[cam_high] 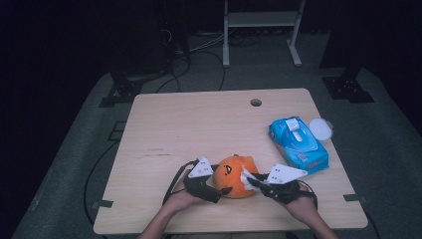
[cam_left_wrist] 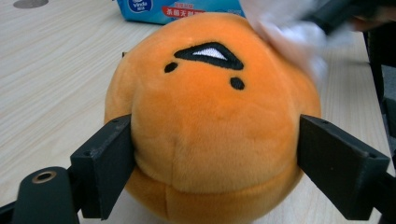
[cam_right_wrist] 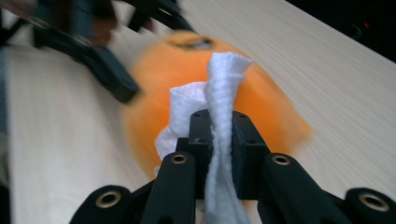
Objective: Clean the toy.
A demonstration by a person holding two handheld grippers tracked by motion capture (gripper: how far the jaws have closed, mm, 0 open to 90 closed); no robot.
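A round orange plush toy (cam_high: 234, 175) with a stitched black face lies near the table's front edge. My left gripper (cam_high: 225, 190) reaches it from the left. In the left gripper view both black pads (cam_left_wrist: 109, 158) press against the sides of the toy (cam_left_wrist: 210, 126), denting its fabric. My right gripper (cam_high: 251, 180) comes in from the right, shut on a folded white wipe (cam_high: 246, 175). In the right gripper view the wipe (cam_right_wrist: 222, 88) stands up between the closed jaws, right against the toy (cam_right_wrist: 266, 107). Its blurred white edge (cam_left_wrist: 299, 35) touches the toy's upper right.
A blue pack of wet wipes (cam_high: 298, 144) lies at the right of the wooden table (cam_high: 189, 124), its white lid (cam_high: 320, 128) flipped open. A cable hole (cam_high: 256, 102) sits near the far edge. A white frame stands on the floor behind.
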